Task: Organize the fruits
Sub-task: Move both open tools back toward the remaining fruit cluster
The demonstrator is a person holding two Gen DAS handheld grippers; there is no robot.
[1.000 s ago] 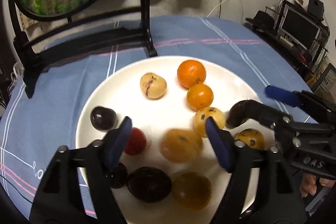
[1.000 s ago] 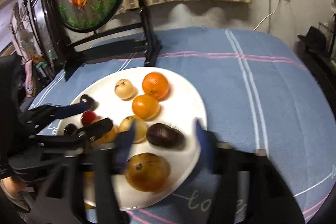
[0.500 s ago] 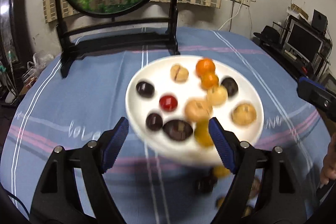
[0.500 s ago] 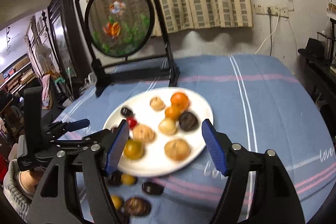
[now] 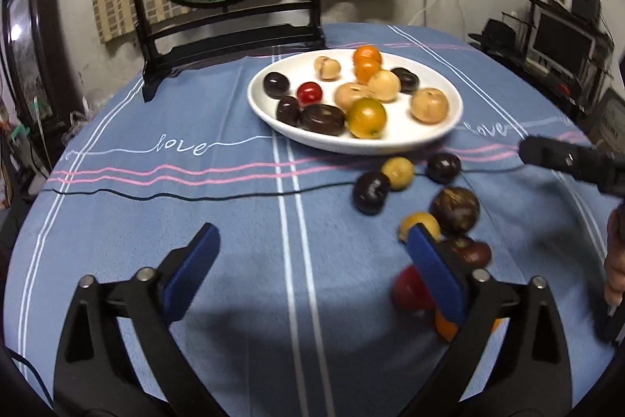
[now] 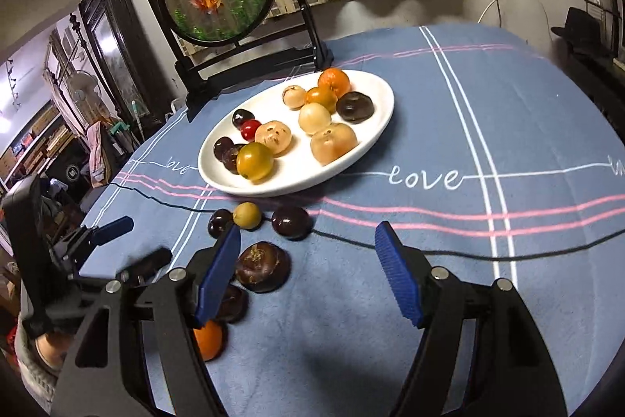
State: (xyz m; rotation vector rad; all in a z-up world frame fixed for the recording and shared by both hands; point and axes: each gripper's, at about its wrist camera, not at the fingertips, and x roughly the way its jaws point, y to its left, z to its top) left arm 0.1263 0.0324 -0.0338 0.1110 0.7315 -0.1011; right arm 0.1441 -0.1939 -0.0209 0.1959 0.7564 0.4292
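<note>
Both units have pulled back from the white plate (image 5: 449,127); a second ago they sat right over it. Left hand-held gripper (image 5: 312,270): jaws opening, nothing between them, bare blue cloth below. Right hand-held gripper (image 6: 308,272): jaws apart, empty, no pad on fruit. About a dozen fruits sit on the plate; loose fruits (image 6: 263,266) lie on the worktop just in front of it. Judgement: placing done, next pick comes from the loose group. Earlier frames showed only the plate, close up.
</note>
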